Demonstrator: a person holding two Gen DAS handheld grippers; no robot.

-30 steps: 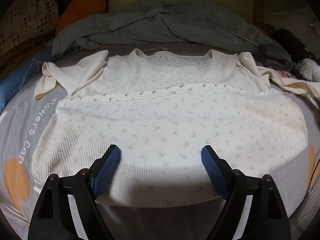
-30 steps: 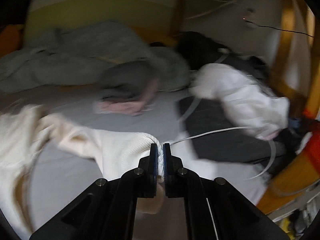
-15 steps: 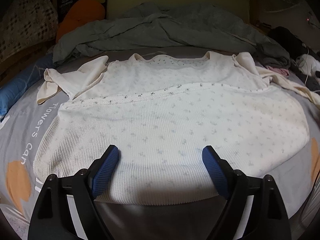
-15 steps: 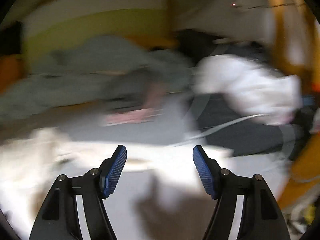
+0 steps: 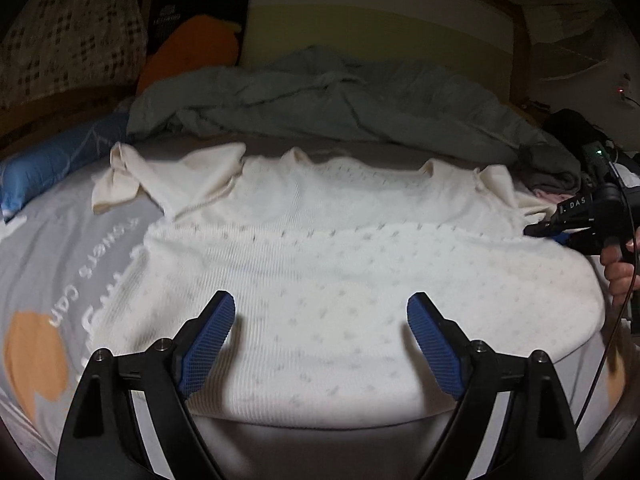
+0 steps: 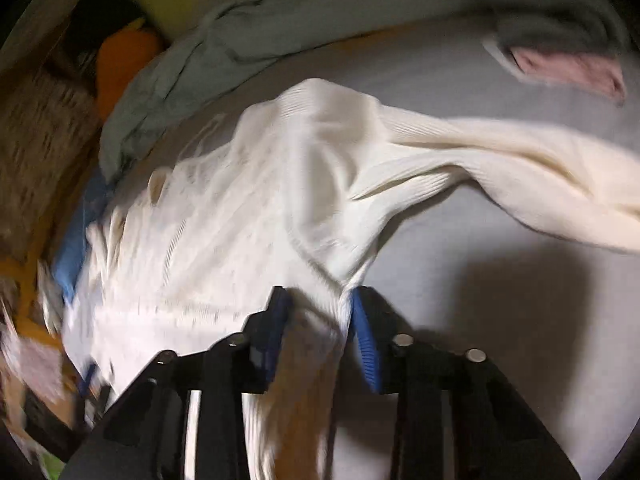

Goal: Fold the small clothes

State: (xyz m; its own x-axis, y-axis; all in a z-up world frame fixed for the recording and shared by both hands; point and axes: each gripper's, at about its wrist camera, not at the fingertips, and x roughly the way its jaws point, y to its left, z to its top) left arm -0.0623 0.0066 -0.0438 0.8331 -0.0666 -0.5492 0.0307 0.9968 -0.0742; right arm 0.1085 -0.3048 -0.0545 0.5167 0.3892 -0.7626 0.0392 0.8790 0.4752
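Cream knit top (image 5: 360,264): spread flat on the grey bedsheet (image 5: 64,248), hem folded up. Left gripper (image 5: 320,332): wide, empty, over the near edge. Right gripper (image 6: 320,320): has dropped the sleeve (image 6: 500,160); jaws closing, seemingly on the side seam, blurred. Side fold likely next.

A cream ribbed knit top with small grey sprigs (image 5: 340,280) lies flat on the grey printed bedsheet (image 5: 60,280); behind it, a crumpled grey-green duvet (image 5: 320,100).
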